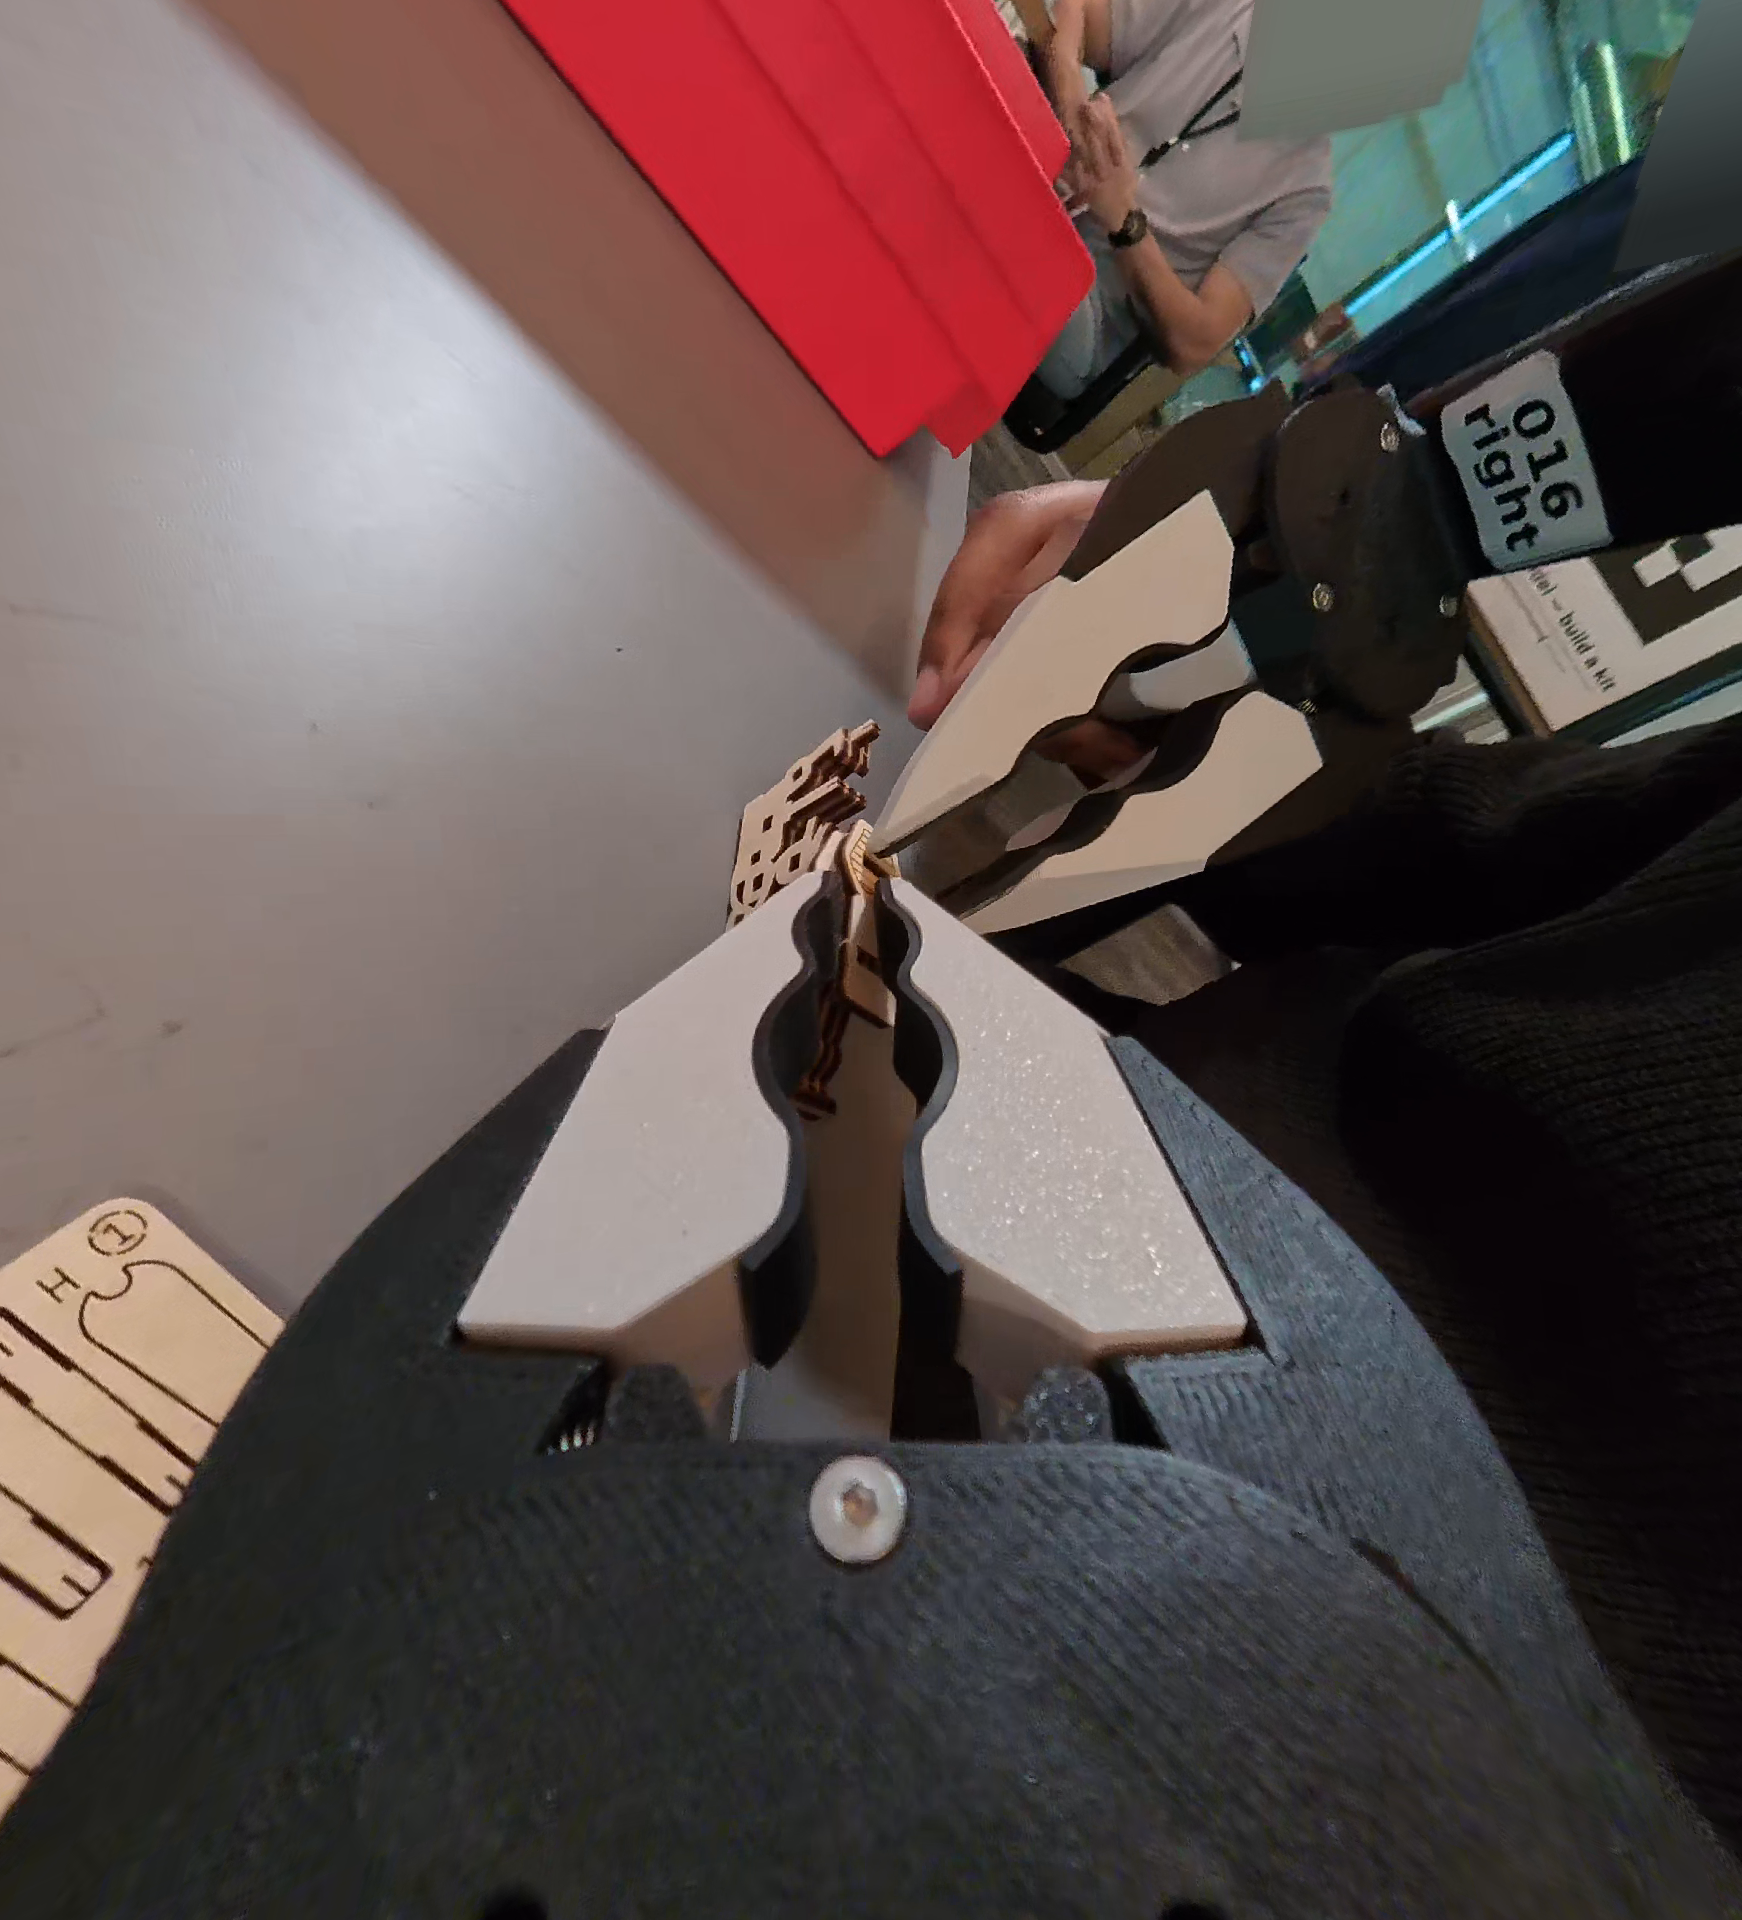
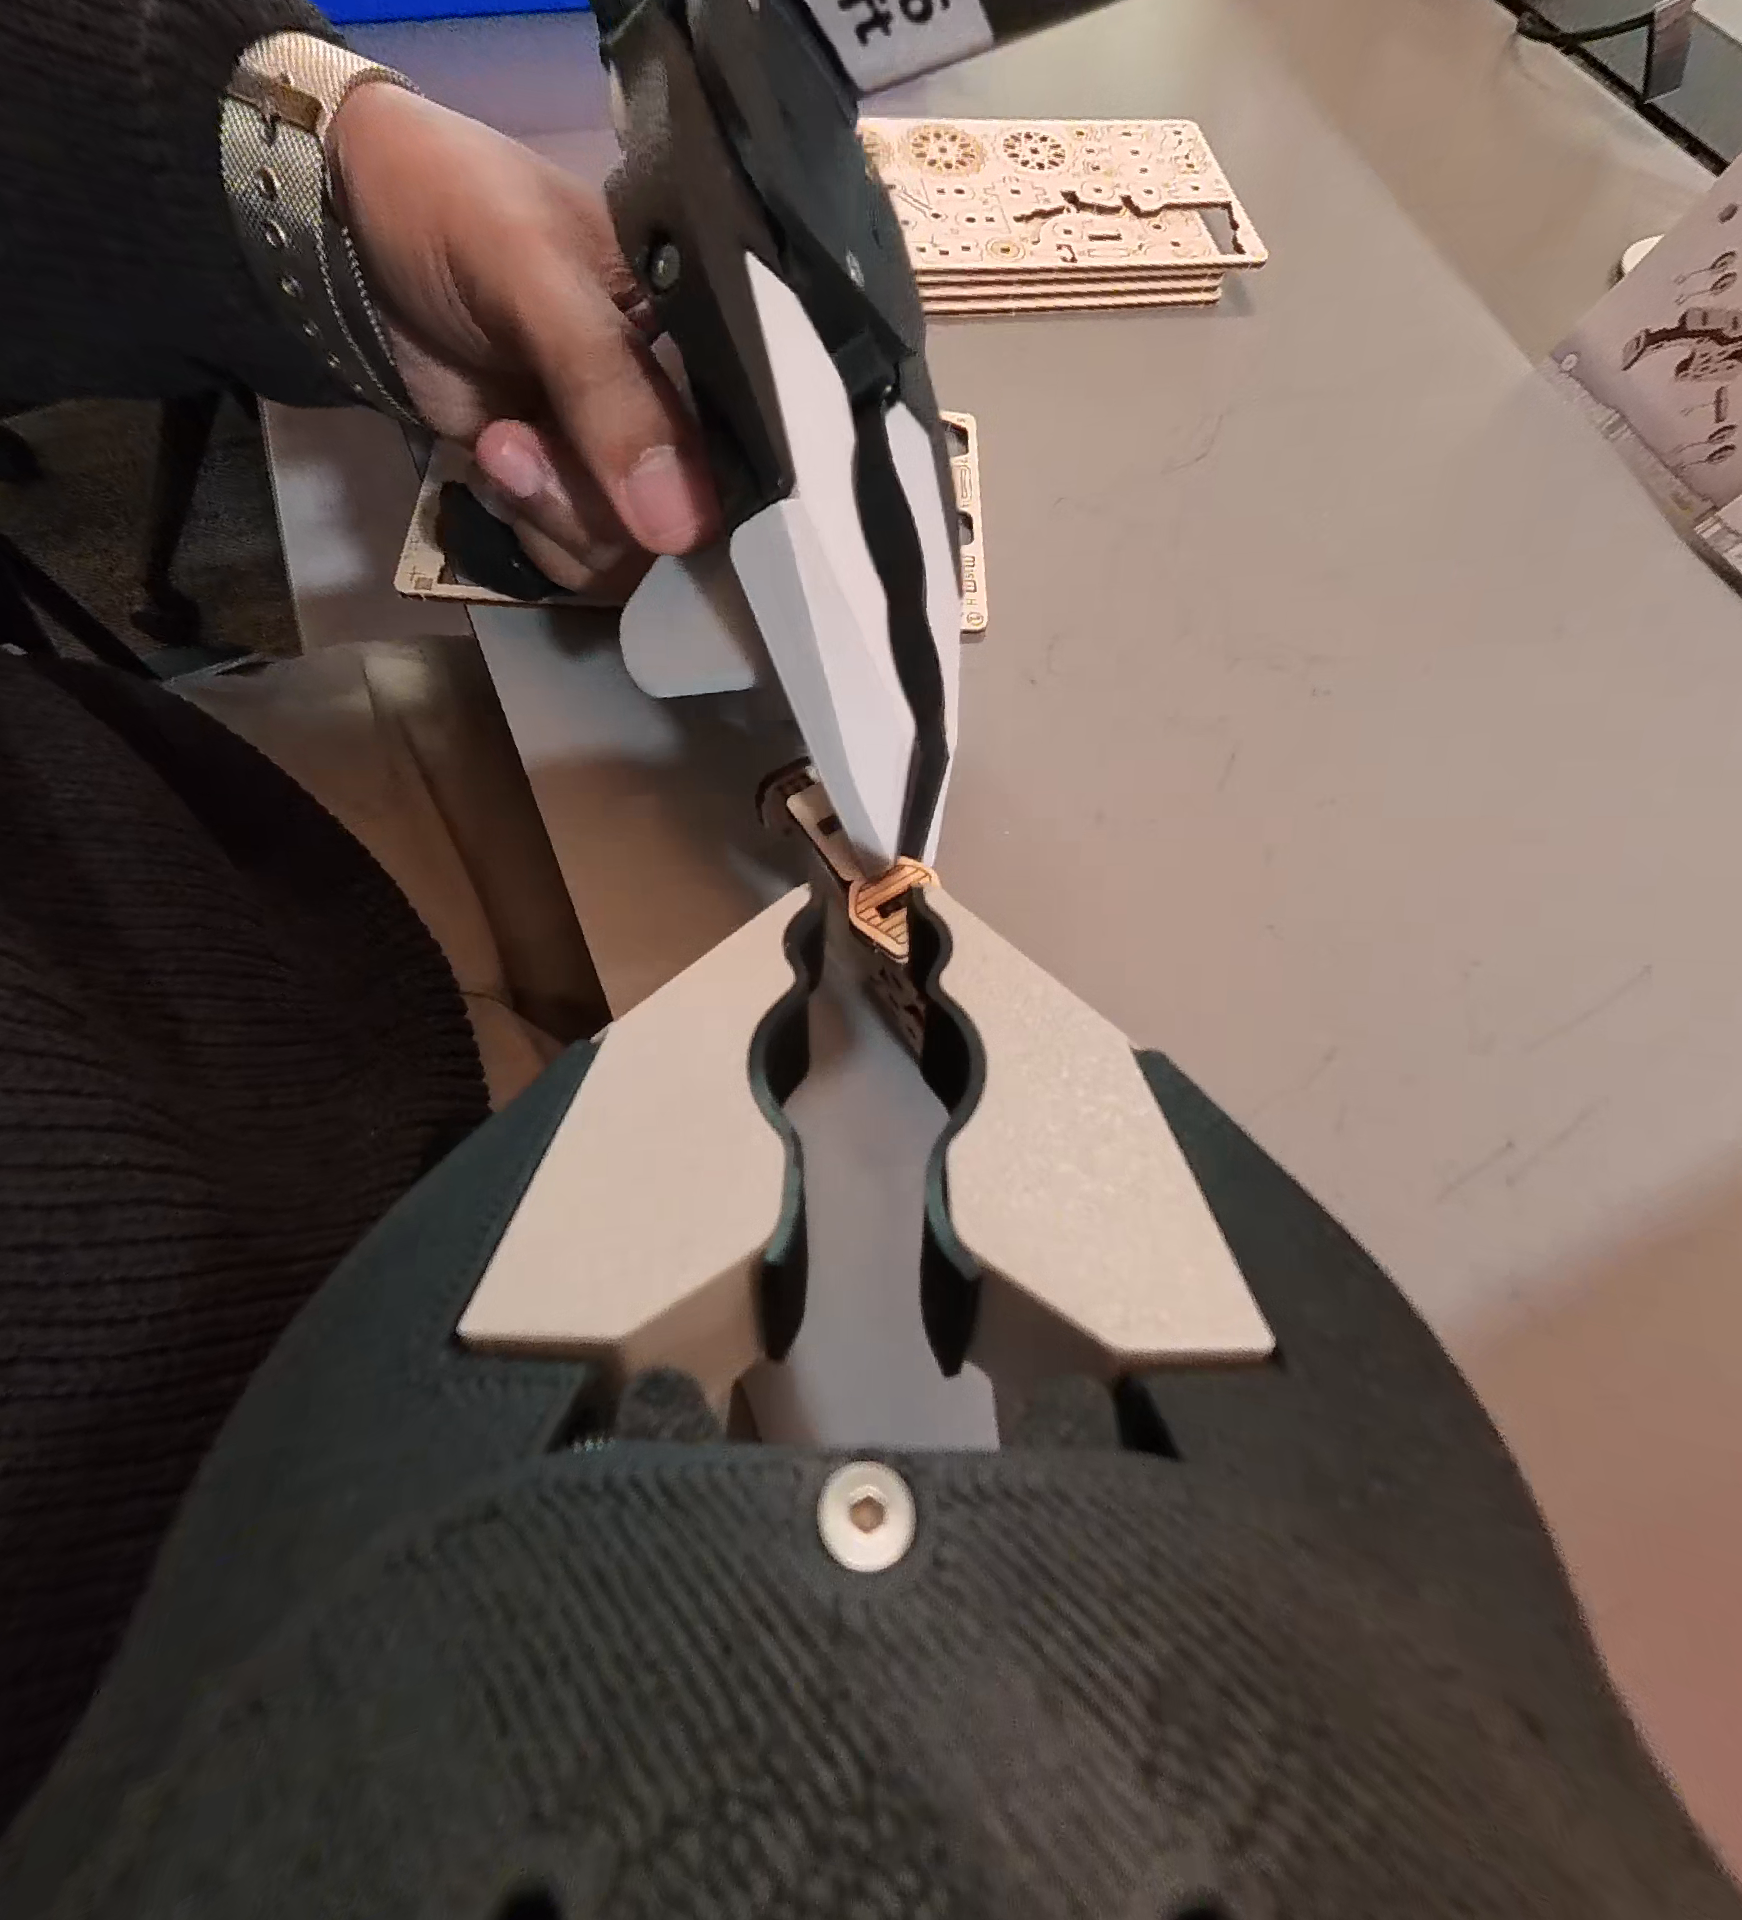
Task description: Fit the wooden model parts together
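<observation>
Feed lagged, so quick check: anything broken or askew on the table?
Top sheet of the wooden stack has a jagged hole where parts were punched out. Expected, not damage. Both claws, left and right, grip wooden pieces.

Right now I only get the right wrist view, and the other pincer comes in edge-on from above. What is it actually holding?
Observer: The left gripper is shut on a layered wooden model whose stepped edges jut past its tips.
Operator: Anything lying behind it?
Observer: Yes, a red bin stands farther along the table.
Operator: Is anybody else around?
Observer: A person sits beyond the red bin.
</observation>
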A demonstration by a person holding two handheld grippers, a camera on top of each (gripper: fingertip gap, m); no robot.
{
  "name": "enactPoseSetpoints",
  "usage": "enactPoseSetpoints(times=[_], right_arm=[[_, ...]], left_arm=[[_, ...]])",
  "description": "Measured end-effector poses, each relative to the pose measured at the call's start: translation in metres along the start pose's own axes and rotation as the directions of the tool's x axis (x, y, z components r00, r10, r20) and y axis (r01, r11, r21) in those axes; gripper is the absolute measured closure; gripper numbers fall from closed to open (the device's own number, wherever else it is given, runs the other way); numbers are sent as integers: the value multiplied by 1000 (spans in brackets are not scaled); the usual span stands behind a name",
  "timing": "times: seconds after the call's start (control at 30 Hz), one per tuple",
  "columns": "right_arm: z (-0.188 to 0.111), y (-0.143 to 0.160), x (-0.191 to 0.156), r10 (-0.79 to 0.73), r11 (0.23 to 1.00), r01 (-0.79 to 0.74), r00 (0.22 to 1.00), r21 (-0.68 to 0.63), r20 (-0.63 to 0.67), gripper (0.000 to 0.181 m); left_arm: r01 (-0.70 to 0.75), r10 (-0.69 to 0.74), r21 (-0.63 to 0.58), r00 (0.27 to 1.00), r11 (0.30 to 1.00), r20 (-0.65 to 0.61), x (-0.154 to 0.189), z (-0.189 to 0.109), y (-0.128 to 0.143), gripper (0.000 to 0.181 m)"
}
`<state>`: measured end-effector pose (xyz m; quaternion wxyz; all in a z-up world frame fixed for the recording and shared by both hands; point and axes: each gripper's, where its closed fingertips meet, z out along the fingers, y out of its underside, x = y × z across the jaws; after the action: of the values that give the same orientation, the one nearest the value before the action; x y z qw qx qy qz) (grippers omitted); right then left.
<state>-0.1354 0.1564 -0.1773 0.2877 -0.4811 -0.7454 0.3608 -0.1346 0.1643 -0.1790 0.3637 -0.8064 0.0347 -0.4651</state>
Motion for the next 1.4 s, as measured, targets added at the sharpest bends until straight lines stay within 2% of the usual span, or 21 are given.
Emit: enactPoseSetpoints(times=[0.3,0.53,0.73,1.03,1.4], right_arm=[[0,0,0,4,1000,-4,1000,-8,-2,167],[0,0,0,6,1000,-6,1000,-11,-6,167],[0,0,-1,9,1000,-9,1000,-10,0,168],[0,0,-1,8,1000,-8,1000,-8,0,168],[1,0,-1,19,1000,-19,1000,2,2,168]], left_arm=[[147,-145,50,989,988,-41,-4,-2,-9,181],[158,-157,34,987,987,-27,-7,-1,-6,181],[97,-95,-30,993,995,66,-14,6,5,181],[176,-176,16,984,984,-39,-4,0,-3,175],[205,-205,-9,976,979,-68,-1,1,2,171]])
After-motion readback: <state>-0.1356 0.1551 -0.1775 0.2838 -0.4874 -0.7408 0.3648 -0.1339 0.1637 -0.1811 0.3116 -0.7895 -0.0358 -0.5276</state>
